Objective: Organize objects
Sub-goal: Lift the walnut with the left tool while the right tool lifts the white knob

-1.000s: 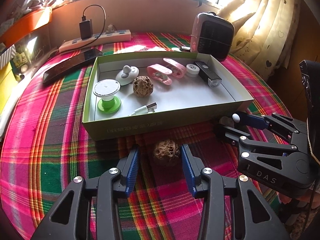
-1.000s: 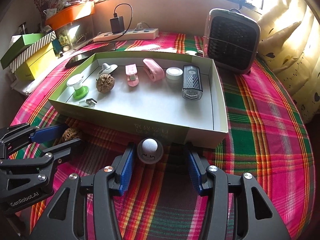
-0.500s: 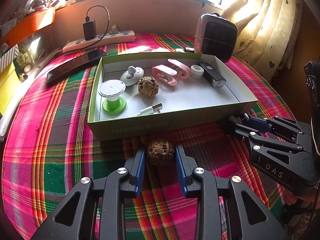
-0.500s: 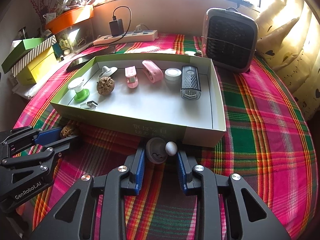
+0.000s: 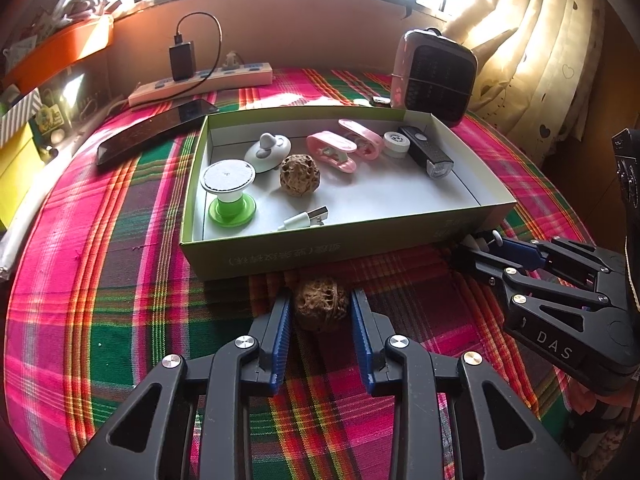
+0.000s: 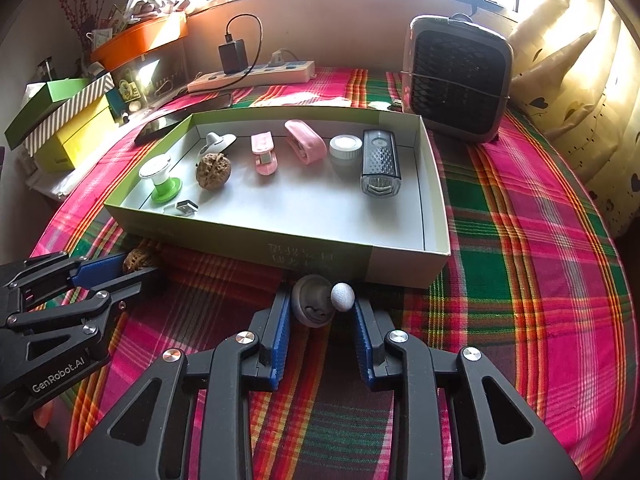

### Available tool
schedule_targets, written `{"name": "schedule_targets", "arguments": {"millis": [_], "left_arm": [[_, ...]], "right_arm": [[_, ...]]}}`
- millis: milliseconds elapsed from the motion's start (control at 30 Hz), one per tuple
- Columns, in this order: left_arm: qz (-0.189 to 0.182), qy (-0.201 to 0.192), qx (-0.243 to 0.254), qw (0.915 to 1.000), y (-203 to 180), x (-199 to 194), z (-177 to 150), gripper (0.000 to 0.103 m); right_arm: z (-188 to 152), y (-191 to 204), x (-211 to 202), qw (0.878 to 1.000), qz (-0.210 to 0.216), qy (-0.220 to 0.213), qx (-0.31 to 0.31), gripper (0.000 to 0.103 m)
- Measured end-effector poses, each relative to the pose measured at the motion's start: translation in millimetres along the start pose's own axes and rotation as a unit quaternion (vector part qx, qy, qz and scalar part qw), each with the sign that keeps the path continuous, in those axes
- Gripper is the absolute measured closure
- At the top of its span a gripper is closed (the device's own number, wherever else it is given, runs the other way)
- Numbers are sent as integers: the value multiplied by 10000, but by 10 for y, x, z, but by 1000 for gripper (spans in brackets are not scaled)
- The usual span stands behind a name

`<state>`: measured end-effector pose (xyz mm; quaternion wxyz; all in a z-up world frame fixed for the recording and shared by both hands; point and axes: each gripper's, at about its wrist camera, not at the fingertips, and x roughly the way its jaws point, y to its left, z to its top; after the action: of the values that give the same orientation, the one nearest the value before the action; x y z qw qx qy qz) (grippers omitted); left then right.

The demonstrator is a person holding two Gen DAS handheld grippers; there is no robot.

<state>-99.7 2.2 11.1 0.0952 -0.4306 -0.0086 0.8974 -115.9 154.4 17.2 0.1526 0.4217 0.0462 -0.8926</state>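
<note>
my left gripper (image 5: 320, 308) has just been closing its jaws and now has them narrowed onto a wrinkled brown walnut (image 5: 320, 304) that sits on the plaid table (image 5: 120, 280), both blue pads against its sides. just ahead of the jaws is the near wall of the green box (image 5: 320, 252). my right gripper (image 6: 322, 308) has also been closing; between its jaws is a grey knobbed piece (image 6: 310, 304) tipped on its side, its white ball end (image 6: 342, 297) toward the right-hand pad. the left-hand pad touches it, though i can't be sure the right one does. a second walnut (image 5: 299, 175) lies inside the box, well ahead of both.
</note>
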Motion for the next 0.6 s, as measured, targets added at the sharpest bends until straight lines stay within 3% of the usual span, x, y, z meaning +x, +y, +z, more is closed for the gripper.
{"name": "schedule_targets", "arguments": {"millis": [600], "left_arm": [[-12,-278,116,9995,-67,-245,69,76]], "right_arm": [[16,6,-240,9995,120,-283,34,73]]}}
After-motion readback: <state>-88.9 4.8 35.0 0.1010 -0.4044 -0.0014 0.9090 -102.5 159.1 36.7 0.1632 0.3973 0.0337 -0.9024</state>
